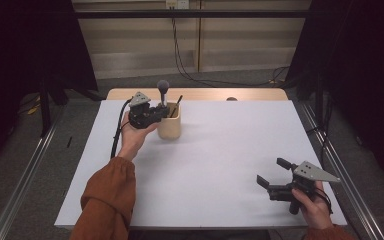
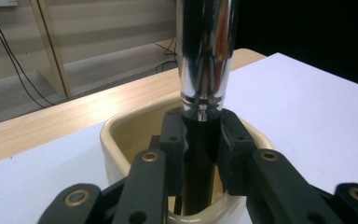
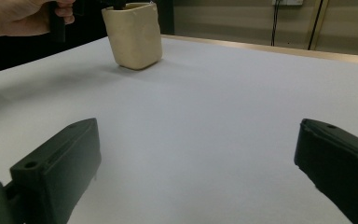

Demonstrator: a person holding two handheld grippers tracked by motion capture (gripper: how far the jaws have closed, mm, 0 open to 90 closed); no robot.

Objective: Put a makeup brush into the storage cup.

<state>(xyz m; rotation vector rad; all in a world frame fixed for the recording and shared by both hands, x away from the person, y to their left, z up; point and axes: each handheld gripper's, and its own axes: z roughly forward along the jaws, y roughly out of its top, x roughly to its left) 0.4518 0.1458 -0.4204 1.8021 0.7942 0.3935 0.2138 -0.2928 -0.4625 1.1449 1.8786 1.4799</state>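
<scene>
The left hand-held gripper [image 1: 161, 113] hangs over the mouth of a cream holder cup [image 1: 170, 125] that stands on the far left part of the white tabletop [image 1: 220, 160]. In the left gripper view its two black jaws are closed tight on the dark handle of a makeup brush [image 2: 204, 70], just under the brush's shiny silver ferrule, and the handle runs straight down into the cup [image 2: 121, 135]. From the high view the brush [image 1: 163, 90] stands upright with its dark round head well above the cup rim, and a thin dark stick [image 1: 178, 102] leans inside the cup just beside it. The right hand-held gripper [image 1: 272, 172] sits low at the near right corner of the tabletop, well apart from the cup, its jaws spread wide with nothing between them; in the right gripper view bare white tabletop [image 3: 205, 121] lies between the jaws, with the cup [image 3: 133, 35] far off. No brand, label or writing can be read on the cup, the brush or the grippers.
</scene>
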